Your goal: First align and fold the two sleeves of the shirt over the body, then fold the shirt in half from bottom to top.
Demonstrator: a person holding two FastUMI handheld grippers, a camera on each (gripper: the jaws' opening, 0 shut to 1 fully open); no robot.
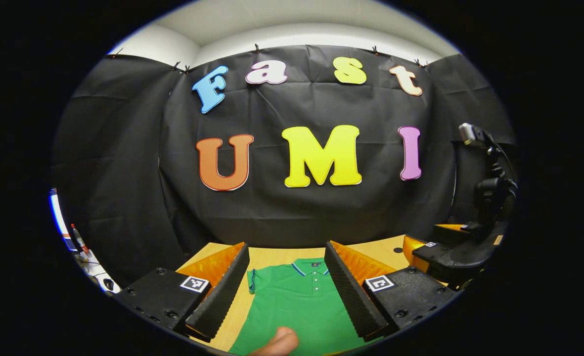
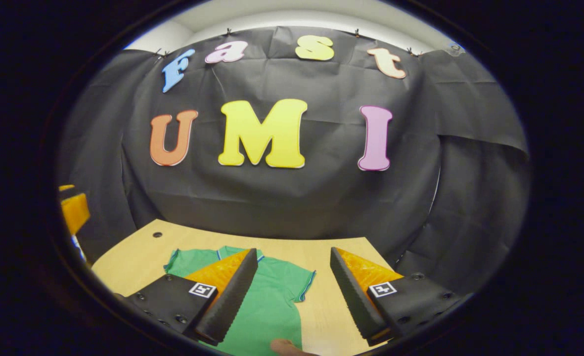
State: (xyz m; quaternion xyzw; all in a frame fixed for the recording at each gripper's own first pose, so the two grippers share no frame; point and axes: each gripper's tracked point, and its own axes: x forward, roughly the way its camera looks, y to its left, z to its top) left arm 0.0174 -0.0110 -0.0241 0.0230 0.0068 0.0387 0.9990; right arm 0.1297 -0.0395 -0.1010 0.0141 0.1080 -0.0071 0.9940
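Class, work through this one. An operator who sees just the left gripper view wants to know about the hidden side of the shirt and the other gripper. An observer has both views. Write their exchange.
Operator: One finger of my left gripper covers one side of the shirt. Is the sleeve there folded?
Observer: No. In the right gripper view that sleeve lies spread flat on the table.
Operator: Is the right gripper open?
Observer: Yes. The right gripper is open and holds nothing.
Operator: Where is it aimed?
Observer: The sleeve shows in the gap between its fingers.
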